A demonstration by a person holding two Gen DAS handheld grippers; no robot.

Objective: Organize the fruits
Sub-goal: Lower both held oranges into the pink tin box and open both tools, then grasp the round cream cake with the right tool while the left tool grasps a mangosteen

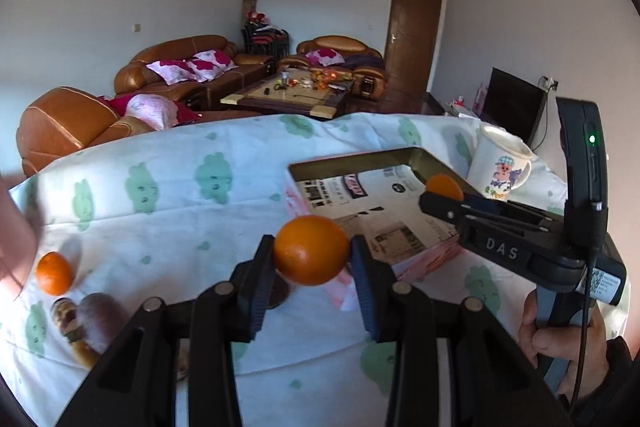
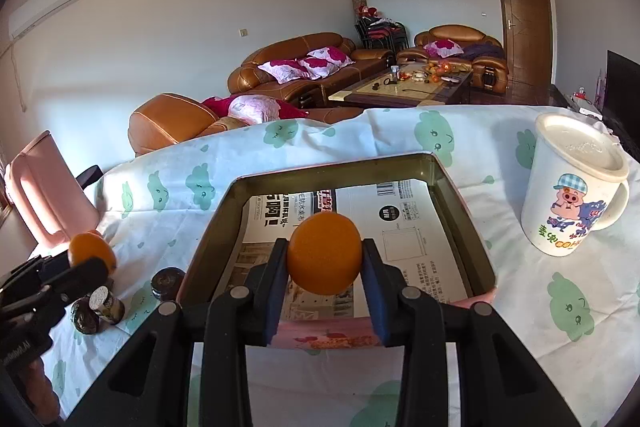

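My left gripper (image 1: 311, 251) is shut on an orange (image 1: 311, 250), held above the cloth just left of the pink box (image 1: 424, 259). My right gripper (image 2: 325, 259) is shut on a second orange (image 2: 325, 253), held over the open box (image 2: 460, 223), which is lined with printed paper. The right gripper also shows in the left wrist view (image 1: 432, 201) with its orange (image 1: 443, 187) over the box. The left gripper and its orange (image 2: 91, 251) show at the left of the right wrist view. A third orange (image 1: 54, 273) lies on the cloth at the left.
A white lidded mug (image 2: 572, 187) with a cartoon pig stands right of the box. Wrapped snacks and dark round items (image 2: 98, 307) lie left of the box. A pink container (image 2: 44, 195) stands at the table's left. The table has a cloud-print cloth (image 2: 280, 143).
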